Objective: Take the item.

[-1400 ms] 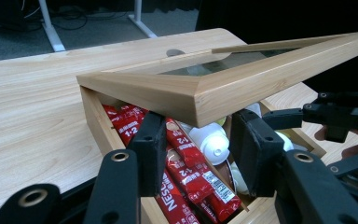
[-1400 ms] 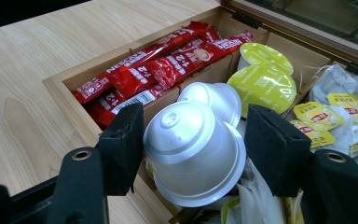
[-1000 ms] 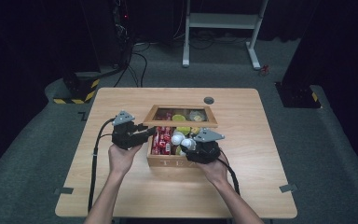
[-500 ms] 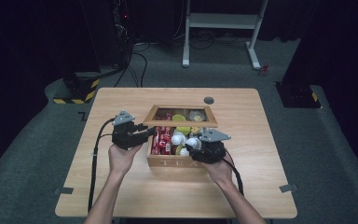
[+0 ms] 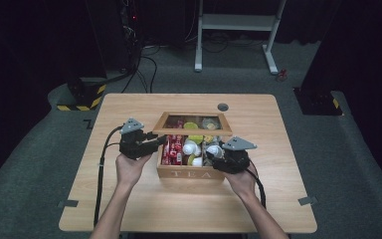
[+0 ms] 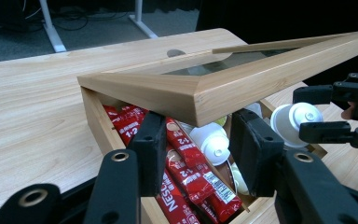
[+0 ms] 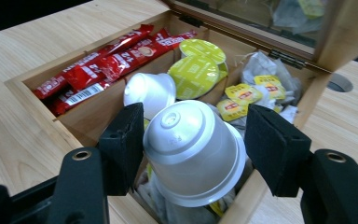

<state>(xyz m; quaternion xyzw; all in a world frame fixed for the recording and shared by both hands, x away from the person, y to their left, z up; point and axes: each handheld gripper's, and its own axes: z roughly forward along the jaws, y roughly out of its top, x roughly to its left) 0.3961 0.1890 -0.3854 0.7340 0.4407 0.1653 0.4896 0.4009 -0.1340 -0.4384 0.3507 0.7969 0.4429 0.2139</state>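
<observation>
Left gripper [image 6: 196, 154] fingers clenched on tea box lid [image 6: 205, 91], right gripper [image 7: 200, 154] fingers grasping white capsule [image 7: 191, 149] over box

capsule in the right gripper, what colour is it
White, a plain white capsule; the right gripper view shows it best.

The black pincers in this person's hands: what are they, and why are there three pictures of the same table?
They are hand-held grippers: each hand works two black jaws in place of fingers. One picture looks down from above the table. The other two come from cameras riding on the grippers. On the table stands a wooden tea box holding red sachets, green-topped capsules and yellow-tagged tea bags. The left gripper clamps the glass-paned lid, propping it up. The right gripper holds a white capsule above the box.
</observation>
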